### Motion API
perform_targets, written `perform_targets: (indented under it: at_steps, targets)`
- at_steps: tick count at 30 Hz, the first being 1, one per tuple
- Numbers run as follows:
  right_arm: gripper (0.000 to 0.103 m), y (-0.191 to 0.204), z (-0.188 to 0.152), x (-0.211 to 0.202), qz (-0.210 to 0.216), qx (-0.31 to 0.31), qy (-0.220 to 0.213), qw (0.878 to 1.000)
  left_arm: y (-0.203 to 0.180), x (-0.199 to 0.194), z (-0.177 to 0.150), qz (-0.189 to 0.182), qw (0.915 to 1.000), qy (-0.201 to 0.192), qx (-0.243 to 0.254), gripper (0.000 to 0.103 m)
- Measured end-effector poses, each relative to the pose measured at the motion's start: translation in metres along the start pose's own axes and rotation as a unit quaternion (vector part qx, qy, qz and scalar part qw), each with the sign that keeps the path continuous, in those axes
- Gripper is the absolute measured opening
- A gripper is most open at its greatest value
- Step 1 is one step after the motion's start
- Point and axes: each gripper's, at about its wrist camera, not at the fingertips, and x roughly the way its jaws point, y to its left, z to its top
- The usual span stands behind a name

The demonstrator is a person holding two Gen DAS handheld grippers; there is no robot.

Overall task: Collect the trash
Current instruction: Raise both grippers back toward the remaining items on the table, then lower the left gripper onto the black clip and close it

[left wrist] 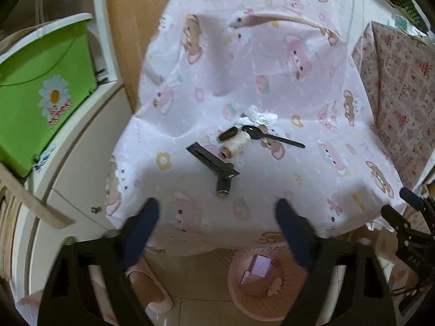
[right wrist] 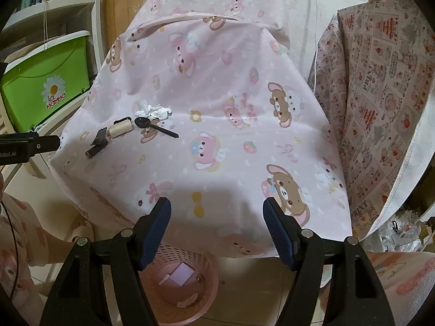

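A pink cartoon-print cloth (left wrist: pixel 244 68) covers the table and fills most of both views; a second patterned cloth (right wrist: pixel 380 95) hangs at the right edge of each frame. A green storage box (left wrist: pixel 40 87) sits at the upper left, and only my right wrist view lets me read its daisy label.

Below the table edge, at the bottom of both frames, stands a pink perforated basket (right wrist: pixel 206 266) with a few scraps already inside.

The trash lies in one cluster at mid-frame left of centre. A black wrapper strip (left wrist: pixel 212 161) runs diagonally from upper left to lower right, overlapping a dark cylinder (left wrist: pixel 223 187). Beside it a cream thread spool (left wrist: pixel 236 144) points lower left to upper right. A black plastic spoon (left wrist: pixel 269 135) has its bowl at the left and handle trailing right. A crumpled white tissue (left wrist: pixel 258 116) rests just above the spoon.

My left gripper (left wrist: pixel 217 209) and right gripper (right wrist: pixel 217 207) both hover with jaws spread wide, holding nothing.
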Motion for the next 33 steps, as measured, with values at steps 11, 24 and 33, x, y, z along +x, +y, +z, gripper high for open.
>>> perform_targets:
  at_steps: [11, 24, 33]
  targets:
    - [0.072, 0.001, 0.000, 0.010, -0.004, -0.003, 0.012, 1.000, -0.005, 0.046, 0.021, -0.034, 0.9985, 0.040, -0.014, 0.060]
    - [0.072, -0.005, 0.003, 0.019, -0.019, -0.001, 0.013, 1.000, -0.013, 0.099, 0.051, 0.049, 0.9939, 0.070, -0.070, 0.058]
    - [0.072, -0.008, 0.004, 0.022, -0.016, 0.002, 0.017, 1.000, 0.022, 0.106, 0.054, 0.032, 0.9770, 0.095, -0.188, 0.046]
